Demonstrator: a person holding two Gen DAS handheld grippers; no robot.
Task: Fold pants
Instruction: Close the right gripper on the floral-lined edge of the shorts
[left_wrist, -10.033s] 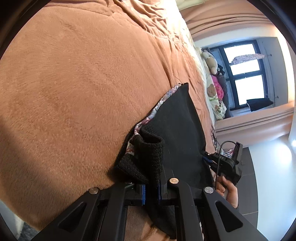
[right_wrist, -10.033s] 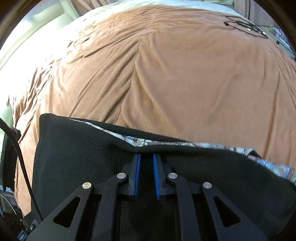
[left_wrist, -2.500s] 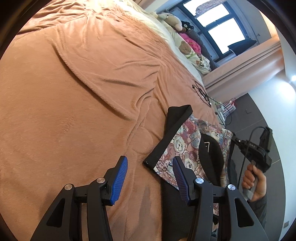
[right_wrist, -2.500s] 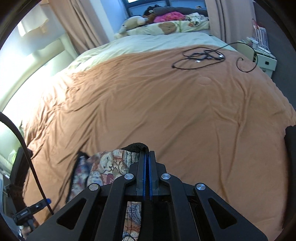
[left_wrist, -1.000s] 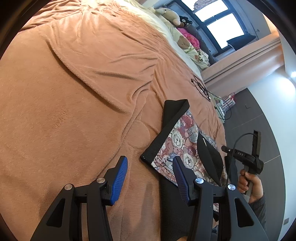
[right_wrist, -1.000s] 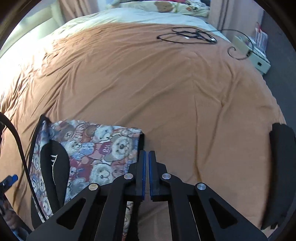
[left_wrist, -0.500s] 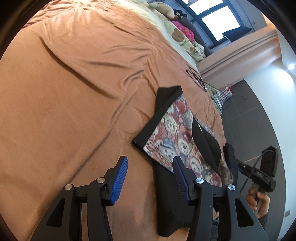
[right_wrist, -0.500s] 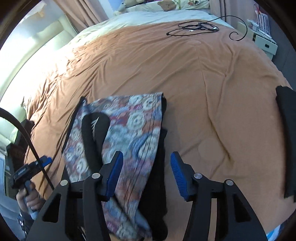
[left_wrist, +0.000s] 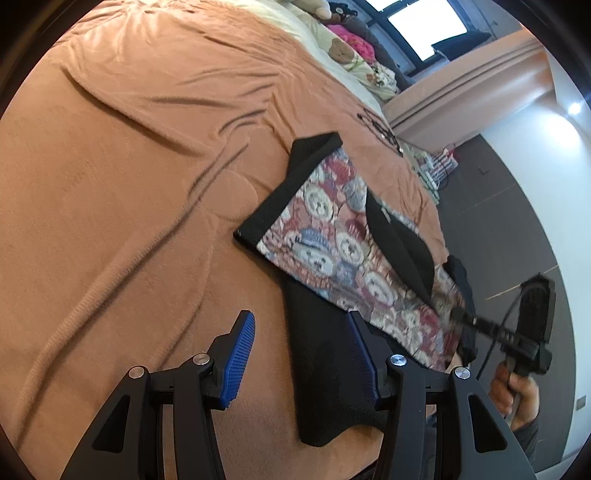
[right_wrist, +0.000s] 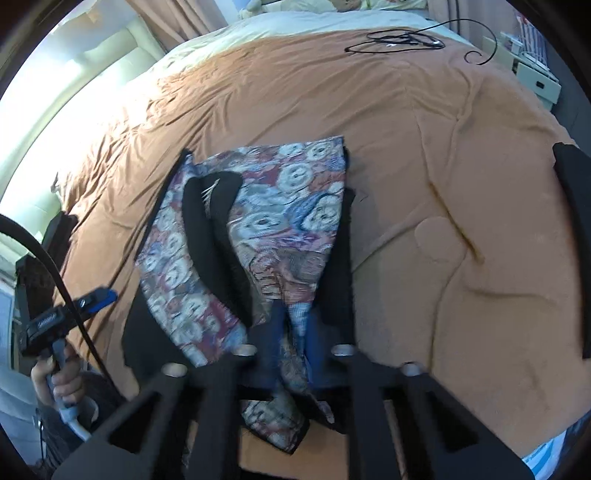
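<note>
Now, pants (left_wrist: 332, 254) lying on the brown blanket (left_wrist: 129, 177), one gripper clamping their near edge.

Working from the left: the left gripper (left_wrist: 303, 354) is hovering over the blanket with its blue pads (left_wrist: 238, 356) standing apart and nothing between them, the black leg of the pants lying just beside its right pad; the bear-print lining is showing face up with a black pocket flap across it; the right gripper (right_wrist: 291, 336) has just been closing, and its blurred fingers are now pinching a fold of the printed fabric at the near edge; a hand (left_wrist: 517, 395) is holding that gripper's handle; a black cable (right_wrist: 399, 38) is lying far up the bed.
</note>
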